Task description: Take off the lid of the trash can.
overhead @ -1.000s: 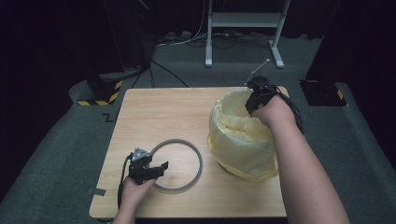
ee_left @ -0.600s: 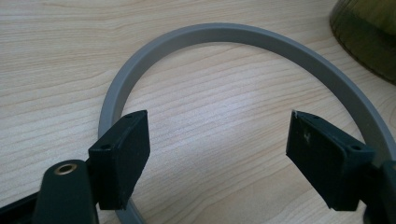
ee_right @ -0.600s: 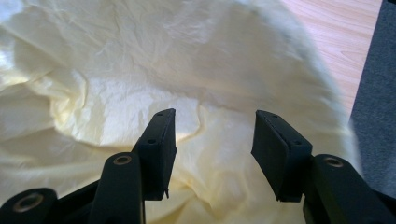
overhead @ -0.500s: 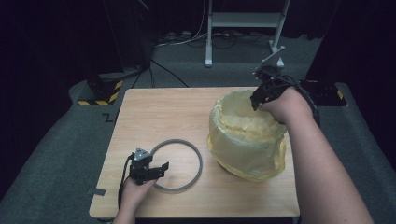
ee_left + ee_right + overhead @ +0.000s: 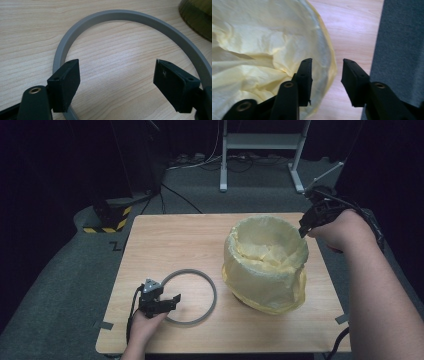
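Observation:
A bin lined with a yellow plastic bag [image 5: 265, 270] stands on the right half of the wooden table [image 5: 170, 240]. The bag's edge is folded over the rim. My right gripper [image 5: 302, 230] hovers at the bin's far right rim, open. In the right gripper view its jaws [image 5: 327, 68] straddle the bag's edge [image 5: 262, 40] without pinching it. A grey ring [image 5: 212, 292] lies flat at the front left. My left gripper [image 5: 172, 302] rests open over the ring's near left arc. The ring [image 5: 120, 15] curves past both wide-spread jaws [image 5: 116, 75].
The table's right edge and grey carpet [image 5: 402, 37] lie just beyond my right gripper. A white metal stand [image 5: 260, 142] and cables sit on the floor behind the table. A yellow-and-black striped block [image 5: 107, 222] lies at the back left. The bin's base [image 5: 197, 15] is close to the ring.
My right gripper has moved from the bin's back rim rightward, out past the rim toward the table's edge. The left gripper and the ring have stayed put.

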